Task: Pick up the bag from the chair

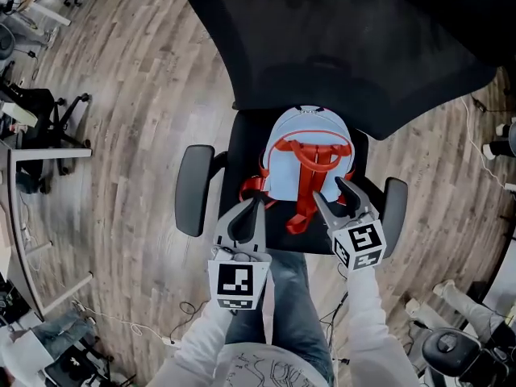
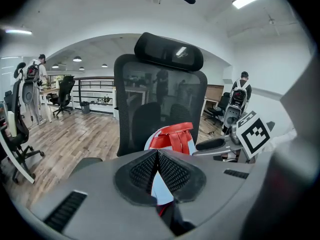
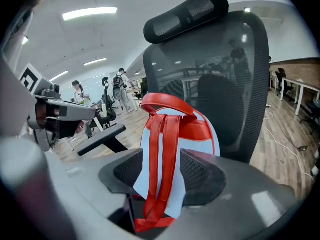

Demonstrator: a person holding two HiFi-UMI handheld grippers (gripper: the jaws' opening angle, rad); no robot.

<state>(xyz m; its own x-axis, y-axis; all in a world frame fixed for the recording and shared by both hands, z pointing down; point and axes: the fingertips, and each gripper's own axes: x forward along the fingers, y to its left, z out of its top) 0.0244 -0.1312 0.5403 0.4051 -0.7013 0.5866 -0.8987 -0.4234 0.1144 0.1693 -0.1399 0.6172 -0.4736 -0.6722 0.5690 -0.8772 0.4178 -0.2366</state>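
Observation:
A light blue bag [image 1: 286, 176] with red straps [image 1: 310, 192] stands on the seat of a black mesh office chair [image 1: 243, 147], leaning on its backrest. My left gripper [image 1: 256, 203] is at the seat's front left, shut with its pads touching at the tips and nothing between them; the bag [image 2: 170, 139] shows just behind the left gripper [image 2: 158, 154]. At the bag's front, my right gripper [image 1: 329, 189] stands open. The red straps [image 3: 162, 149] hang between the right gripper [image 3: 161, 155] pads, which are apart on either side of them.
The chair's armrests [image 1: 193, 188] [image 1: 395, 208] flank both grippers, and its tall backrest [image 1: 339, 39] rises behind the bag. Other office chairs [image 1: 56, 115] and a desk edge [image 1: 16, 216] stand at the left. People [image 2: 35, 91] stand far off on the wooden floor.

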